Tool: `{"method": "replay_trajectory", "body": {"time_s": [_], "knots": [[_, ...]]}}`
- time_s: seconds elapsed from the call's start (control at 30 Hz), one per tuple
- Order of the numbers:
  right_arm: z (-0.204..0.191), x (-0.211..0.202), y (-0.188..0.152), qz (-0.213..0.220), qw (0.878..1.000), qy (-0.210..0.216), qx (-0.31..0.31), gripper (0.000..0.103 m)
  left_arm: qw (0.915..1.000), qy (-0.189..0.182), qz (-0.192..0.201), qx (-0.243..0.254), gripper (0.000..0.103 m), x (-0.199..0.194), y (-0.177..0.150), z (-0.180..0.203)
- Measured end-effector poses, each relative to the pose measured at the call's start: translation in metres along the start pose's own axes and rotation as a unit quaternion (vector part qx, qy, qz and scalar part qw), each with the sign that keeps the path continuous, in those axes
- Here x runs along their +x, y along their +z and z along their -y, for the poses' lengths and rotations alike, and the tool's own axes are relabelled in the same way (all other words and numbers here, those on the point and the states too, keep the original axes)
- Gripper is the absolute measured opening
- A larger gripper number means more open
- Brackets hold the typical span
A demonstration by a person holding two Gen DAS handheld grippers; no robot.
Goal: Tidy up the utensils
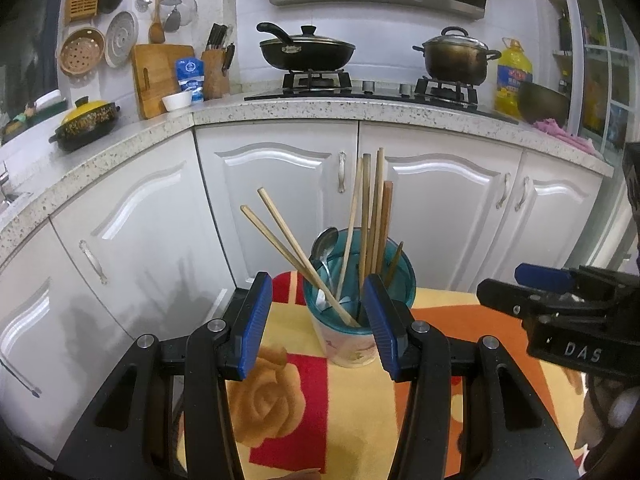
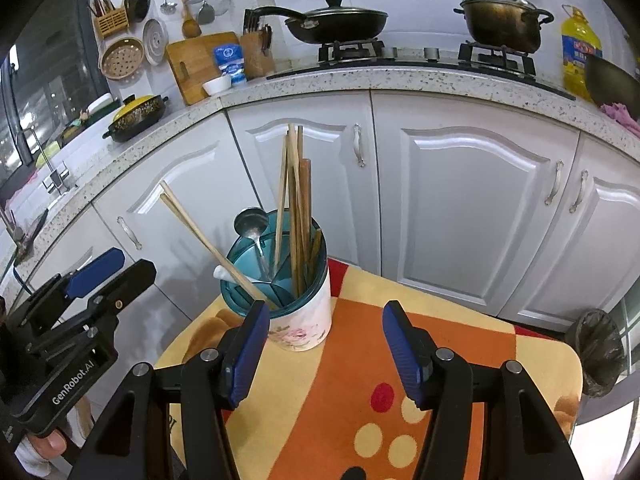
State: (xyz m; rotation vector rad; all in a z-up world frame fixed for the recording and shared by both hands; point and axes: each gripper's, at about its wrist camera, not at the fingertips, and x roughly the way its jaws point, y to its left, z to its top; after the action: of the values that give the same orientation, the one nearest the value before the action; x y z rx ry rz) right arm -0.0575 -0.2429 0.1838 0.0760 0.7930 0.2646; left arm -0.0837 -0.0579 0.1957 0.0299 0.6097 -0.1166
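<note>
Judging by how things lie, the sorting looks nearly done or at a pause: every utensil in view already stands in the holder (image 1: 352, 312), and neither gripper carries anything. No loose utensil shows on the desk (image 2: 440, 360) in either view.

The left gripper (image 1: 318, 320), lower centre of its view, has its fingers (image 1: 254, 320) wide apart and empty; the holder sits between and beyond them, with the right finger's tip overlapping the rim in the picture, though I cannot tell whether it touches. The right gripper (image 2: 324, 352), lower centre of its own view, is likewise spread wide and holds nothing; the holder stands just beyond its left finger (image 2: 246, 356), off to the left of the gap.

The holder is a white flowered cup with a teal divided insert, standing upright near the far edge of the patterned desk, in front of white cabinets. A bundle of chopsticks (image 2: 296, 200) stands nearly upright in one compartment. Two more chopsticks (image 2: 200, 236) lean far out toward the upper left. A metal spoon (image 2: 251, 220) stands bowl-up, and a white handle (image 2: 222, 272) pokes over the rim.

If tidying goes on, the likely next move is to take the two leaning chopsticks and stand them with the bundle. That calls for a narrow pinch high on the thin sticks and care not to tip the holder.
</note>
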Motion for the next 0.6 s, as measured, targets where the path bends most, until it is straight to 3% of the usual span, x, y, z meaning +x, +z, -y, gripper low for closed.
{"method": "replay_trajectory", "body": {"time_s": [0.6], "knots": [[-0.0092, -0.0055, 0.002, 0.013, 1.0, 0.008, -0.007, 0.057, 0.9999, -0.005, 0.011, -0.011, 0.047, -0.003, 0.0065, 0.0033]]}}
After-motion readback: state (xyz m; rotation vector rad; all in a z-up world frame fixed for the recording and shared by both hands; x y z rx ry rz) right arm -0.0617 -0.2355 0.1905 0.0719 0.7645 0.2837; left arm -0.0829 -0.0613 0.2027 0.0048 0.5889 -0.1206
